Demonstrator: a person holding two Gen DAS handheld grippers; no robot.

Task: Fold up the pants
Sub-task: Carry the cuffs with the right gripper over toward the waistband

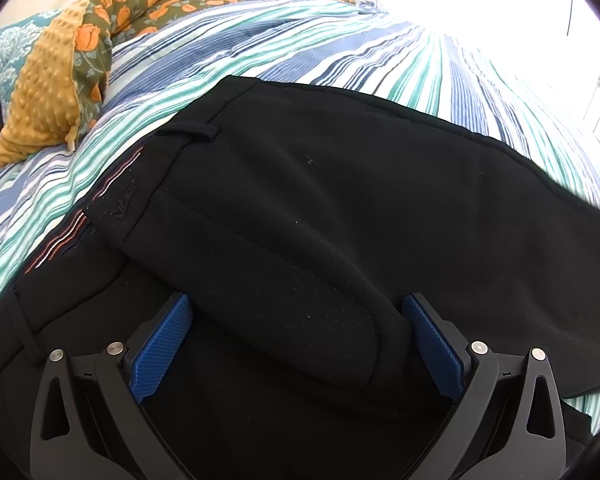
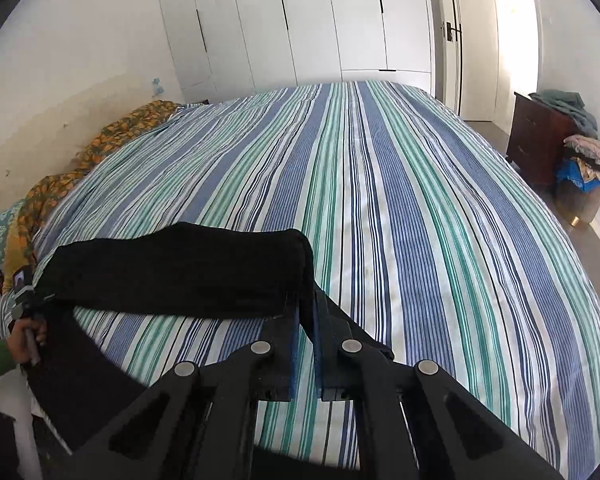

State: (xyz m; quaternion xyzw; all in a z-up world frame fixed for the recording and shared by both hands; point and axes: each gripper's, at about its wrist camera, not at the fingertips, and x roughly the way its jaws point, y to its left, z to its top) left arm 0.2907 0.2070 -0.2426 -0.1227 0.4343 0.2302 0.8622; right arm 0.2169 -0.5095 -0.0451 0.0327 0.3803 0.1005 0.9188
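While clamped in right gripper (image 2: 305, 320), pants (image 2: 180, 268) leftward.

Setting: home bedroom. Evidence: large bed (image 2: 380, 208) under a blue, green and white striped cover; floral quilt (image 2: 112, 136) bunched along the wall side; full-height white wardrobe doors (image 2: 300, 20) behind the bed; dark wooden dresser (image 2: 540, 136) at right with clothes heaped on and beside it; patterned teal pillow (image 1: 4, 60) at bed edge.
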